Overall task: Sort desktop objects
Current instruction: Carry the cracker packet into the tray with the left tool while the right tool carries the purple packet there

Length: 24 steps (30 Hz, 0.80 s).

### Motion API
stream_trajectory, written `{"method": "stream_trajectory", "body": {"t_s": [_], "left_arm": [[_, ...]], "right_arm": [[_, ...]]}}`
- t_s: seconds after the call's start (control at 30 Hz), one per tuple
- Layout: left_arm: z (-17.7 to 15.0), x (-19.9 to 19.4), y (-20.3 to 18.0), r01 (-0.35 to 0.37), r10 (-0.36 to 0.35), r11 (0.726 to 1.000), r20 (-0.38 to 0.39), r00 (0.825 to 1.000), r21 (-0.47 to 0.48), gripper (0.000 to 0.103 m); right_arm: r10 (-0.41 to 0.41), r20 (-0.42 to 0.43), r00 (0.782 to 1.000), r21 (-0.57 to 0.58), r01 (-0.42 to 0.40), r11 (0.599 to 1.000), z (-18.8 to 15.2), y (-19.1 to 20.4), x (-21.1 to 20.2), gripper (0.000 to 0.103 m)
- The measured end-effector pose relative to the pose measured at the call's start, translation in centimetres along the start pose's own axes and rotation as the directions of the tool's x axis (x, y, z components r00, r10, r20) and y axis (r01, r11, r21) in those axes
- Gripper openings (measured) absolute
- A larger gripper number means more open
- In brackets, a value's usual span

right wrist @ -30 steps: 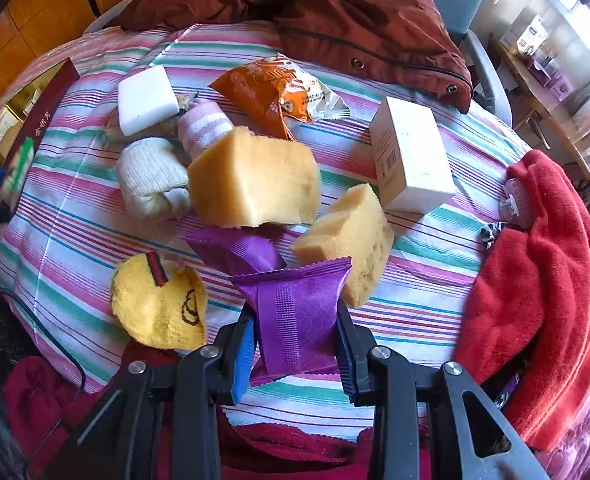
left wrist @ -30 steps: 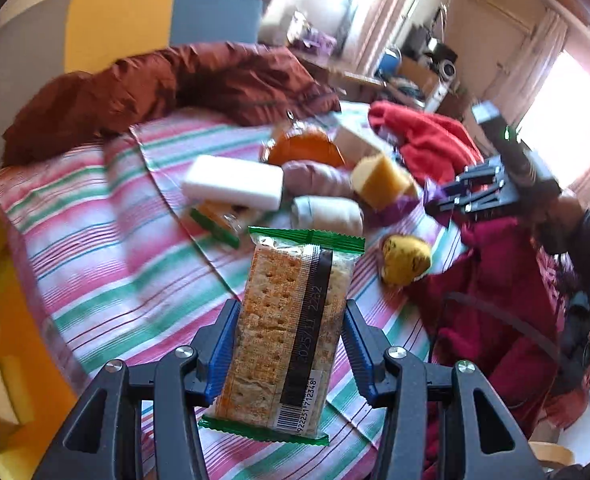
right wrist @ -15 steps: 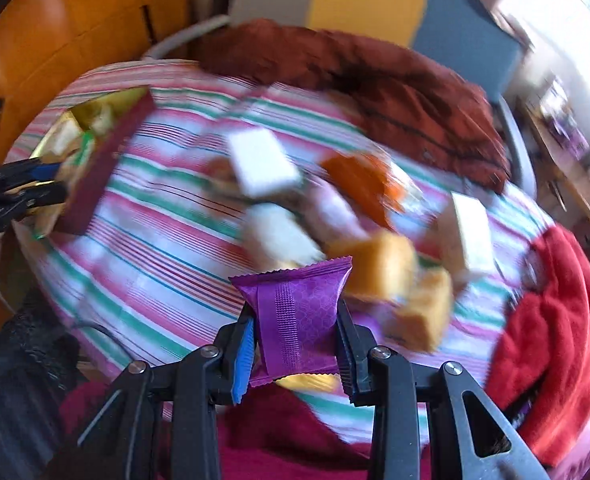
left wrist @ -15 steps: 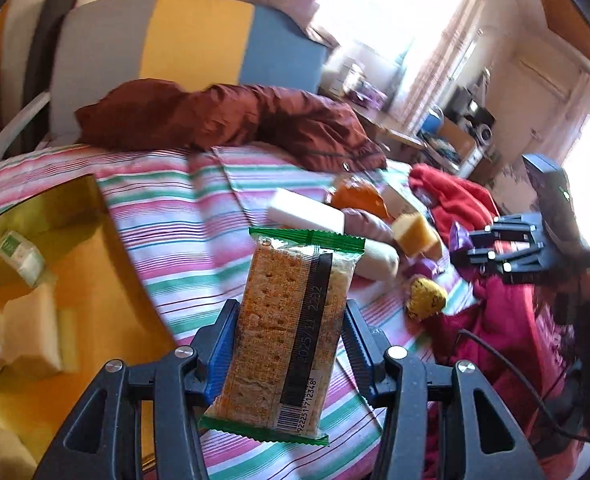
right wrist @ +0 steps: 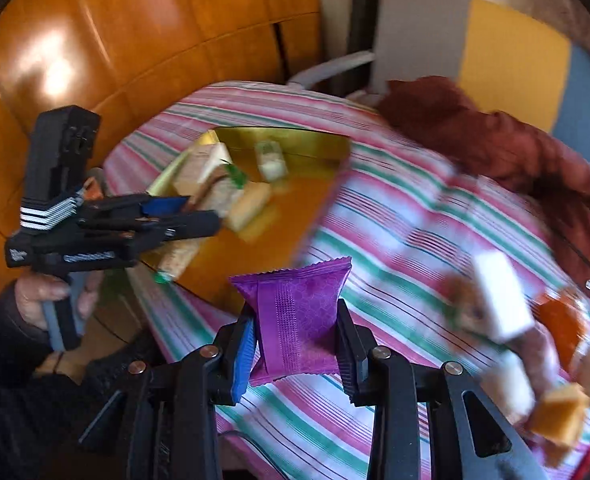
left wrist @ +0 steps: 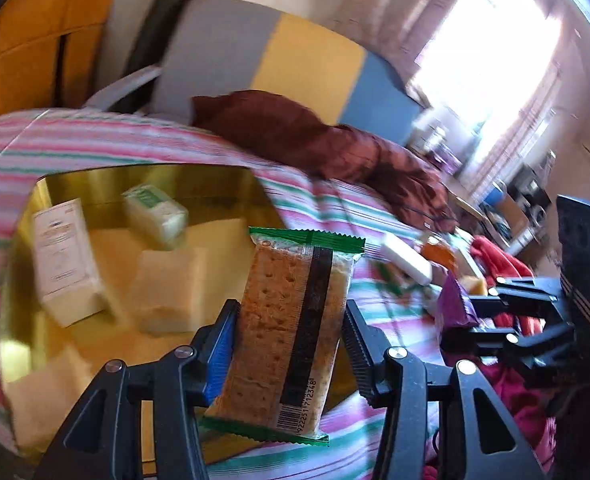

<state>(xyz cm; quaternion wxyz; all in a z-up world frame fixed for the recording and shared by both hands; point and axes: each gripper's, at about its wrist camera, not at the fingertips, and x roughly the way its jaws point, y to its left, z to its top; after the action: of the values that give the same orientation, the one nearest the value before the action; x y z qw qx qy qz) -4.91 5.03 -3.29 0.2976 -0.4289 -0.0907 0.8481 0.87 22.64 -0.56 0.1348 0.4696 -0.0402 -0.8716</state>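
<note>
My left gripper [left wrist: 291, 344] is shut on a cracker packet [left wrist: 295, 332] with green ends, held above the near edge of a gold box [left wrist: 95, 184]. The box holds a white carton [left wrist: 65, 256], a small green-white pack [left wrist: 155, 214] and pale sponges [left wrist: 171, 288]. My right gripper [right wrist: 295, 344] is shut on a purple snack packet [right wrist: 295, 316], over the striped cloth, right of the gold box [right wrist: 287, 136]. The left gripper [right wrist: 191, 216] shows in the right wrist view over the box. The right gripper [left wrist: 459, 320] shows in the left wrist view at the right.
The table has a pink, green and white striped cloth [right wrist: 395, 216]. A white block [right wrist: 499, 296], an orange packet [right wrist: 563, 324], sponges [right wrist: 559, 416] and rolled socks lie at the right. A brown jacket [right wrist: 495, 140] lies at the back, a red cloth [left wrist: 499, 256] far right.
Both grippers have swung left from the pile of objects toward the gold box, each still holding its packet. The box now fills the left wrist view.
</note>
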Motion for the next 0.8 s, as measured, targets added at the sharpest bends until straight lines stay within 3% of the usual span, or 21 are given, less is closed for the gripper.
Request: {"method": "stream_trajectory", "body": {"t_s": [0.13, 0.17, 0.23, 0.37, 0.57, 0.8], "left_arm": [[-0.1, -0.1, 3.0, -0.091, 0.091, 0.995, 0.0, 0.996, -0.045, 0.051], [-0.3, 0.1, 3.9, -0.149, 0.149, 0.988, -0.009, 0.989, -0.051, 0.051], [-0.3, 0.1, 5.0, -0.226, 0.225, 0.973, -0.022, 0.974, -0.052, 0.051], [-0.8, -0.4, 6.7, -0.421, 0.42, 0.907, -0.009, 0.907, -0.016, 0.053], [-1.8, -2.0, 8.4, -0.404, 0.407, 0.909, 0.008, 0.913, -0.099, 0.053], [-1.2, -5.4, 5.7, -0.387, 0.396, 0.917, 0.107, 0.912, -0.098, 0.056]], "right_arm": [[0.095, 0.066, 0.993, 0.086, -0.101, 0.991, 2.5, 1.3, 1.7, 0.039], [0.106, 0.084, 0.991, 0.098, -0.114, 0.989, 3.0, 1.5, 2.0, 0.042], [0.117, 0.109, 0.987, 0.132, -0.131, 0.983, 3.7, 2.0, 2.5, 0.072], [0.133, 0.105, 0.986, 0.152, -0.148, 0.977, 3.5, 3.1, 3.2, 0.072], [0.067, 0.051, 0.996, 0.139, -0.073, 0.988, 1.1, 4.2, 4.0, 0.073], [-0.07, 0.067, 0.995, 0.084, 0.064, 0.994, -1.5, 4.9, 3.1, 0.079]]}}
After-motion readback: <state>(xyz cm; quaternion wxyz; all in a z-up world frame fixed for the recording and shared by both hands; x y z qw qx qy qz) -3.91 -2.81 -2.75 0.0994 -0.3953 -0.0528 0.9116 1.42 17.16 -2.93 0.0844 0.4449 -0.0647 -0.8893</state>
